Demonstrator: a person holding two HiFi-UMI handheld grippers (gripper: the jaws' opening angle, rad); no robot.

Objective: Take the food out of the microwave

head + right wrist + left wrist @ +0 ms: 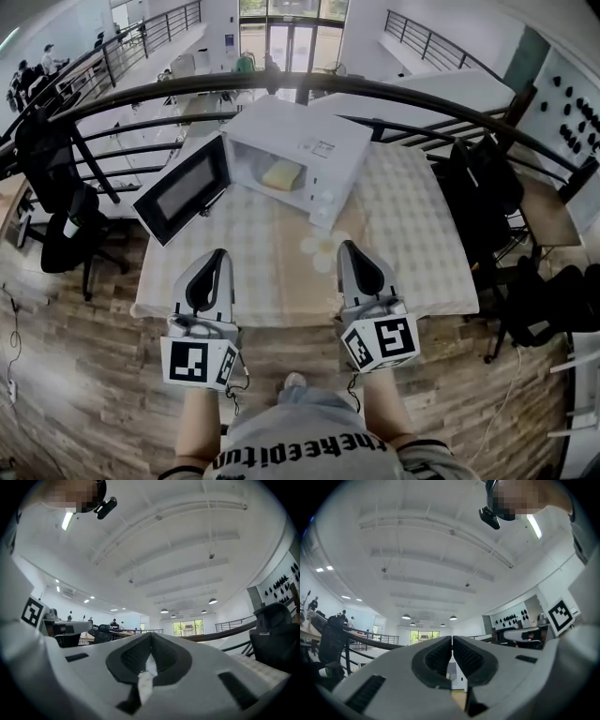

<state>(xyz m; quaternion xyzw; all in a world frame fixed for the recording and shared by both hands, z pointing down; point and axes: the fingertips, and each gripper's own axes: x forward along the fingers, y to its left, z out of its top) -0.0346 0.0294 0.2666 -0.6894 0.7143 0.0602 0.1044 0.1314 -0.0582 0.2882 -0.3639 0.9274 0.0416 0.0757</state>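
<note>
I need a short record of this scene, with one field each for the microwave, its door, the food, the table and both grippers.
microwave: white, stands on the table
door: swung open to the left
food: yellow piece inside the cavity, not yet taken out
table: checked surface
left gripper: shut, empty, above the near part of the table, apart from the microwave
right gripper: shut, empty, level with the left one, pointing toward the microwave

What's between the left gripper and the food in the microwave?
In the head view, only bare checked tablecloth lies between the left gripper and the food; the microwave door stands open, off to the side.
</note>
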